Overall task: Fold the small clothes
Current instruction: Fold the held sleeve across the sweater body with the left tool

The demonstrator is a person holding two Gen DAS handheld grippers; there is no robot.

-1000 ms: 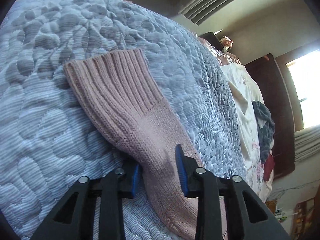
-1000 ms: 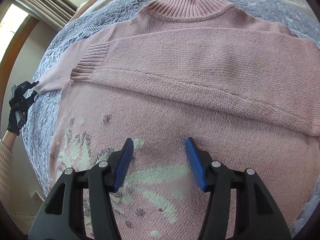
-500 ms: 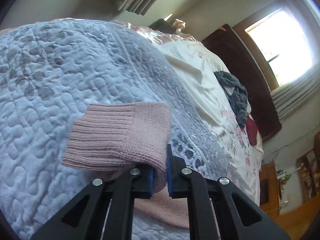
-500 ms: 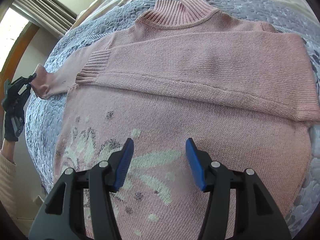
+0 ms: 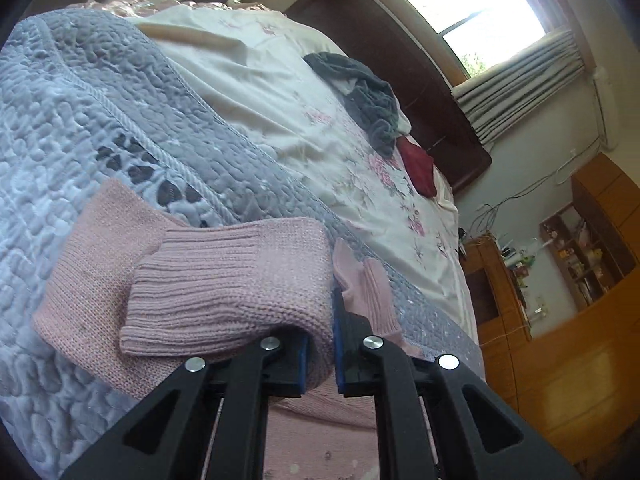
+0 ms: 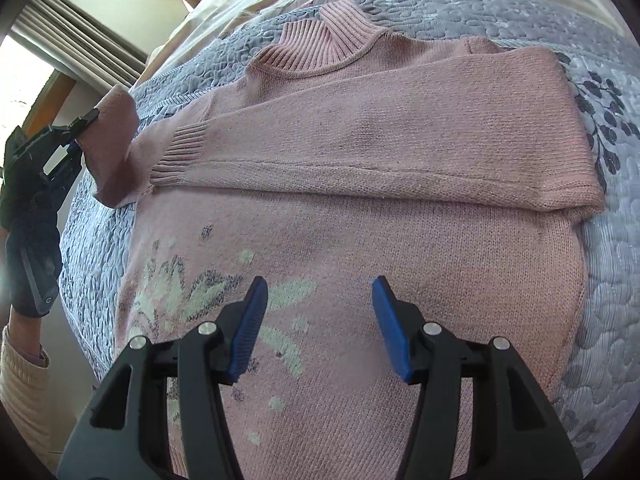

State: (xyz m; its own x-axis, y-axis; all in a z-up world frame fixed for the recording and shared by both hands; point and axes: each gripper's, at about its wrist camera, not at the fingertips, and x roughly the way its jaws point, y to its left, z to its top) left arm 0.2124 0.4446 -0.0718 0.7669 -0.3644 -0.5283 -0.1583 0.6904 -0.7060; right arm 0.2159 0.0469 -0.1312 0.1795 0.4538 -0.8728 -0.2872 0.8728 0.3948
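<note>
One pink sweater, two grippers.

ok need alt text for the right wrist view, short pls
A pink sweater lies flat on a grey quilt, one sleeve folded across its chest. The open right gripper hovers above it, while the left gripper lifts the other sleeve.

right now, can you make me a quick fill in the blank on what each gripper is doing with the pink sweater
1. The left gripper is shut on the sweater's ____.
2. The right gripper hovers over the pink sweater with its jaws ____.
3. The other sleeve lies folded across the sweater's ____.
4. The sweater rests on a grey quilted ____.

Missing words: sleeve; open; chest; bedspread
</note>
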